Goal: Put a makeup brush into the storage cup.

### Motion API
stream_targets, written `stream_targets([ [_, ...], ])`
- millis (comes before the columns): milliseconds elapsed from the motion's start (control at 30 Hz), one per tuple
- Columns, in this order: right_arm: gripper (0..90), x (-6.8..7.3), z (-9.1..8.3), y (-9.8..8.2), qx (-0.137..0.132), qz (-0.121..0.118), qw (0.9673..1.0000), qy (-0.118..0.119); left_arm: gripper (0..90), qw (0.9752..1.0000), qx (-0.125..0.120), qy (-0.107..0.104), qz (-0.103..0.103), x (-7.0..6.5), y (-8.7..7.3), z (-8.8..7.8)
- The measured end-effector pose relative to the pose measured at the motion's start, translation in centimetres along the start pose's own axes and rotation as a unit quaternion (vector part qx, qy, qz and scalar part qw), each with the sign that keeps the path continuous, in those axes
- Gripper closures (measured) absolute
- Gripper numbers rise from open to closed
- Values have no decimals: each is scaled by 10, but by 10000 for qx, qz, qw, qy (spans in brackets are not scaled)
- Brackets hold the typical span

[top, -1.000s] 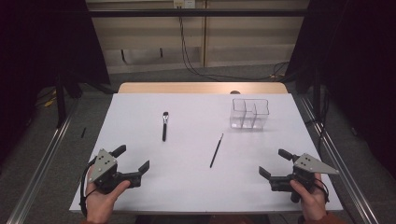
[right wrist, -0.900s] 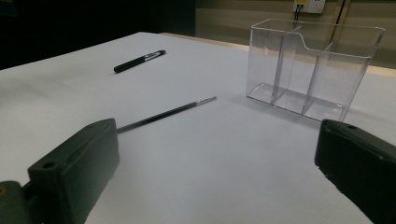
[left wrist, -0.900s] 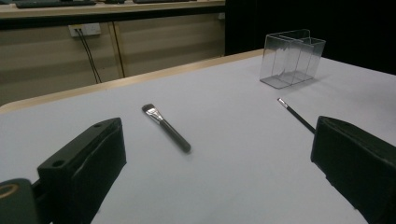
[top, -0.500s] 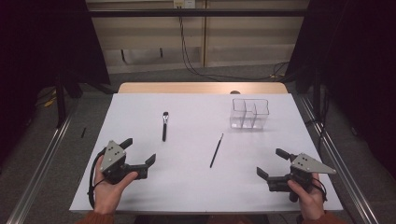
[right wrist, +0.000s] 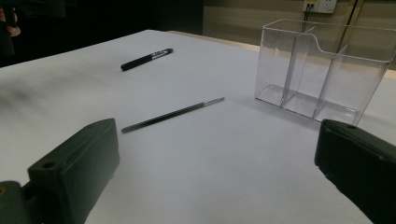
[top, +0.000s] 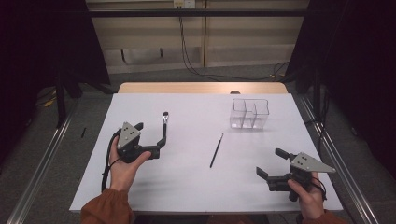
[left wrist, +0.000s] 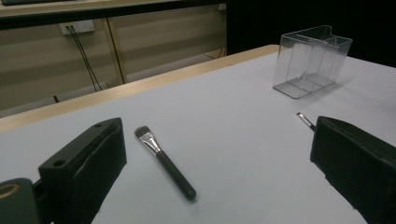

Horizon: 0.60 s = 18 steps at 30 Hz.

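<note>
Two brushes lie on the white table: one flat makeup brush with a thick black handle, left of the middle, and one thin brush near the centre, well apart from the first. There is one clear organiser with open compartments, standing upright toward the far right. The left gripper has its jaws spread wide and holds nothing; in the high view it hovers just beside the near end of the flat makeup brush, and in the left gripper view the brush lies between the two jaws, bristles pointing away. Whether a jaw touches the handle cannot be told. The right gripper sits near the front right edge, jaws likewise spread and empty, well apart from both brushes. The thin brush's tip is too fine to make out, and in the left gripper view the right-hand jaw hides most of it.
</note>
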State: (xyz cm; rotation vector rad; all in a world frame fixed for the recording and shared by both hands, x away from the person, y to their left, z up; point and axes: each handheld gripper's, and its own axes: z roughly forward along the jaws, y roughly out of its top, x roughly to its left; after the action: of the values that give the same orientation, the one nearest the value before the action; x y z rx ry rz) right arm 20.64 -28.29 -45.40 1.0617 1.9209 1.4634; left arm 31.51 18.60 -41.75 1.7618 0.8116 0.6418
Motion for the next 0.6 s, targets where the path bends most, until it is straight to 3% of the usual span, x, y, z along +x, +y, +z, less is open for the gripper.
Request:
stream_targets([
  [167,0,-1,-1,0,0,11,10000,-8,34,9999,-90,131,-63,7,5,7],
  [267,0,0,0,0,-5,22,10000,-1,30,9995,-158,159,-224,13,5,14],
  [433,0,0,0,0,-4,24,10000,-11,27,9998,-23,176,-95,18,11,26],
  [600,0,0,-1,-1,8,17,10000,-15,27,9996,-48,229,-167,22,17,36],
])
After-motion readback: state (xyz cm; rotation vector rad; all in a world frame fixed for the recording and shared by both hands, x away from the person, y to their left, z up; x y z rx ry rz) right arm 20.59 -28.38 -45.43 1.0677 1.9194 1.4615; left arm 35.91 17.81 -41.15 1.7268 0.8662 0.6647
